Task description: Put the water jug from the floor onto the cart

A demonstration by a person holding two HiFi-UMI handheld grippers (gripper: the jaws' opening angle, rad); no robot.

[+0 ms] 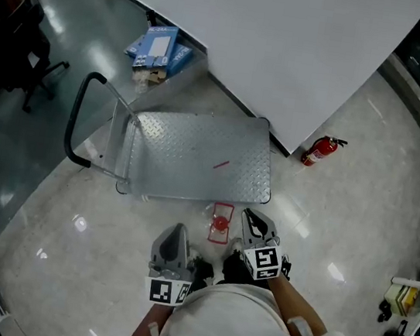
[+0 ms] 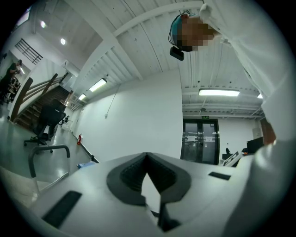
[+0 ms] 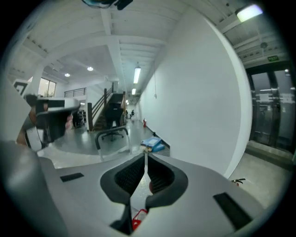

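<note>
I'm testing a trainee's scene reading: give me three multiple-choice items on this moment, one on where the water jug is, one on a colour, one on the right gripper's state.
1. Where is the water jug?
A. On the cart's deck
B. On the floor at the cart's near edge
C. In the right gripper

2. What colour is the handle of the cart?
A. Black
B. Red
C. Blue

3. How do the right gripper jaws stand?
A. Wide open
B. Shut on the jug
C. Shut, empty

Answers: B, the jug stands just off the deck; A, the tube is black; C, the pads meet with nothing between them.
</note>
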